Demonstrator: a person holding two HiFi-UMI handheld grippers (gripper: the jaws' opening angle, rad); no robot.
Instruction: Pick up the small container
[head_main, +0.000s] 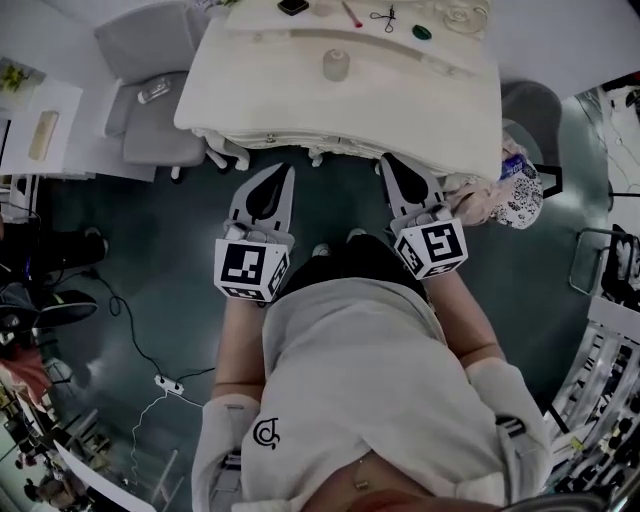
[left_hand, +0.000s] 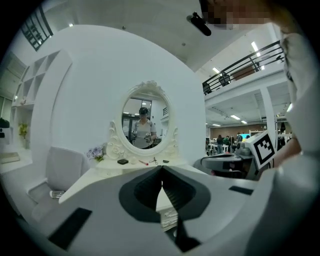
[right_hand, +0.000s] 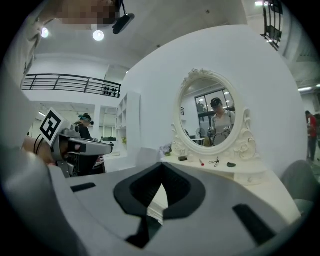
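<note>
The small container (head_main: 336, 65), a pale translucent jar, stands alone near the middle of the white dressing table (head_main: 420, 110). Both grippers hang over the floor in front of the table's near edge, well short of the jar. My left gripper (head_main: 289, 172) points at the table edge left of the jar, its jaws shut with nothing between them (left_hand: 162, 170). My right gripper (head_main: 384, 160) points at the edge right of the jar and is likewise shut and empty (right_hand: 162, 167). In both gripper views the jaws hide the jar.
At the table's back lie a black box (head_main: 293, 6), a red pen (head_main: 352, 14), scissors (head_main: 384, 17) and a green disc (head_main: 422, 32) below an oval mirror (left_hand: 145, 122). A grey chair (head_main: 150, 90) stands left, a stool (head_main: 530, 105) and patterned bag (head_main: 510, 195) right.
</note>
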